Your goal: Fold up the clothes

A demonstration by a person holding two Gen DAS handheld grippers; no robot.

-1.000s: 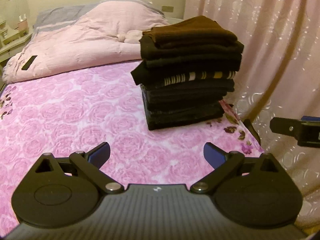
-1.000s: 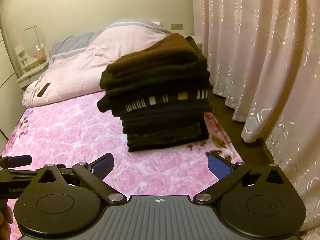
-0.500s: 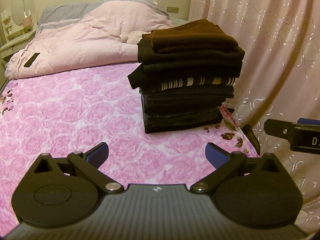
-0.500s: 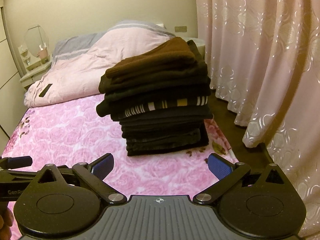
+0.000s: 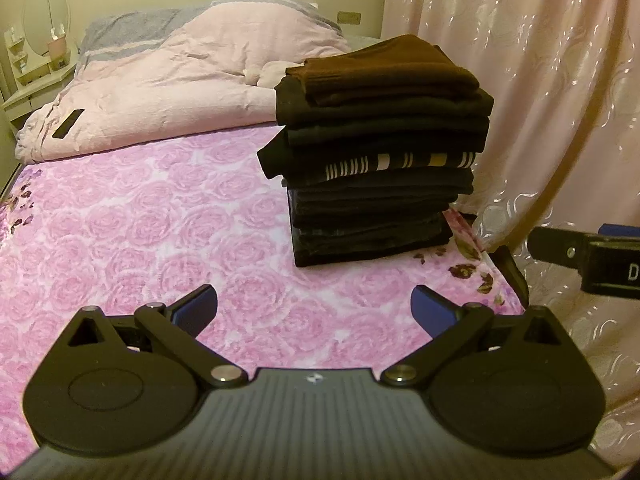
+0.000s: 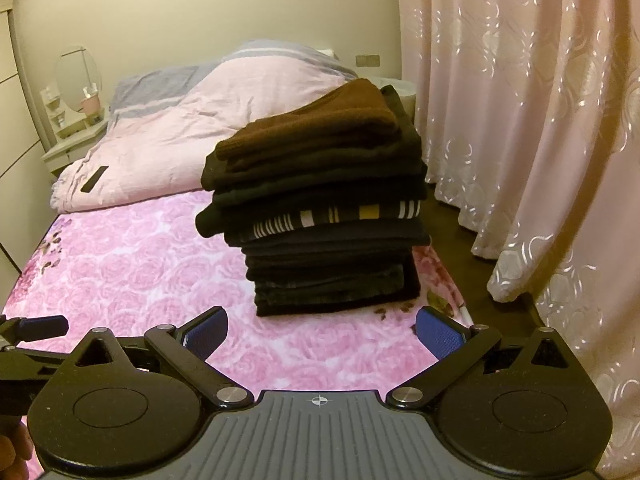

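Showing floor [image 6: 452, 216] beyond stack [image 6: 320, 216]: right view only.

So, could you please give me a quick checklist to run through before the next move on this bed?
1. Left gripper open and empty: ok.
2. Right gripper open and empty: ok.
3. Stack of folded clothes standing upright: ok, though the layers overhang unevenly.
4. Brown top garment lying folded on the stack: ok.
5. Unfolded garment within reach on the pink floral sheet: not ok, none visible.
6. Stack clear of the bed edge: not ok, close to the curtain side.
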